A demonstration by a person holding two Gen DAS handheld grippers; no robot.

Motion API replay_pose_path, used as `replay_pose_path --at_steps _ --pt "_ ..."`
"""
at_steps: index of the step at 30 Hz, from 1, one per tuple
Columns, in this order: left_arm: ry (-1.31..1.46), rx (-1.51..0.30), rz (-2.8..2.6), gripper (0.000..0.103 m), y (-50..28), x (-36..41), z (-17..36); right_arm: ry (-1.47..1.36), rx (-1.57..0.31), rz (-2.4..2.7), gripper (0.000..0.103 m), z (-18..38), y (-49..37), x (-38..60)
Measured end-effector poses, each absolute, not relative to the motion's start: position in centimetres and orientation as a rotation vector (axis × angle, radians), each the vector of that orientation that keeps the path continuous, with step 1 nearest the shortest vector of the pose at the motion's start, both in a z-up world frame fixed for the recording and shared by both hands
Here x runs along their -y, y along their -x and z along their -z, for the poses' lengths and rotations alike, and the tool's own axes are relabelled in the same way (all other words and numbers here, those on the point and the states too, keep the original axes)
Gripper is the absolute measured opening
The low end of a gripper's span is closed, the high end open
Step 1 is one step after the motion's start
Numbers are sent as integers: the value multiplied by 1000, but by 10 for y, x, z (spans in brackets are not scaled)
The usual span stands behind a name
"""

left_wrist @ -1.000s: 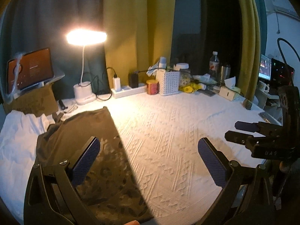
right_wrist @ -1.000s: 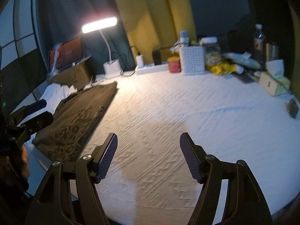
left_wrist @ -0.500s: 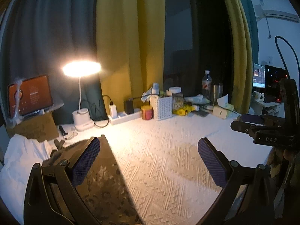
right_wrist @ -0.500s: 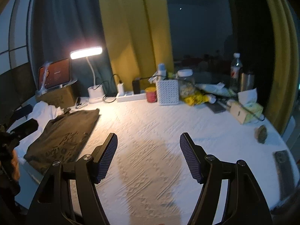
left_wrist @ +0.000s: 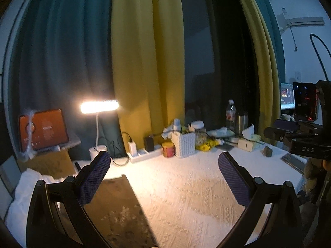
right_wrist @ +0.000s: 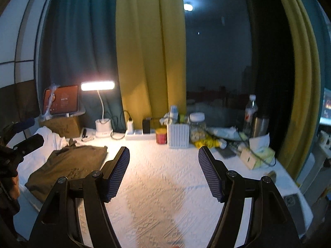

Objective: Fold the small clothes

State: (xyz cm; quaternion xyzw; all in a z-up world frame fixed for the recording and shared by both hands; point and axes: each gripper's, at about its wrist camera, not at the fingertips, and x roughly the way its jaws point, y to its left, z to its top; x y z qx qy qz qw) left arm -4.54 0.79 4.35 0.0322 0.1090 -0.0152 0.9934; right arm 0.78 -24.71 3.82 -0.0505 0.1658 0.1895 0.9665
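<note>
A folded olive-brown garment (right_wrist: 68, 166) with a faint print lies flat at the left of the white textured table (right_wrist: 165, 186); in the left wrist view the garment (left_wrist: 118, 212) shows below my left finger. My left gripper (left_wrist: 163, 175) hangs open well above the table with nothing between its fingers. My right gripper (right_wrist: 163, 173) is open and empty too, raised over the table's middle. The right gripper (left_wrist: 289, 136) appears at the right edge of the left wrist view, and the left gripper (right_wrist: 24, 134) at the left edge of the right wrist view.
A lit desk lamp (right_wrist: 101, 107), a tablet (right_wrist: 61, 100) on a cardboard box, a power strip (right_wrist: 140, 134), a white basket (right_wrist: 179, 134), a jar, bottles and a tissue box (right_wrist: 256, 157) line the table's back. White cloth (right_wrist: 44, 142) lies beside the garment. A phone (right_wrist: 294, 202) lies near the right edge.
Both grippers have risen and tilted up, so the curtains fill more of each view and the garment has dropped lower. Both stayed open and empty.
</note>
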Motion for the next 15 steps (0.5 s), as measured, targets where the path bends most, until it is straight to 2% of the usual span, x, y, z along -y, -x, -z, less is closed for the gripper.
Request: replay_pose_path --at_steps 8,15 --pt "-41 -156 -30 103 58 -19 -58 102 -232 -397 72 -66 15 240" --pt "3 -194 -97 103 57 -35 -46 111 -216 -439 72 -69 15 227"
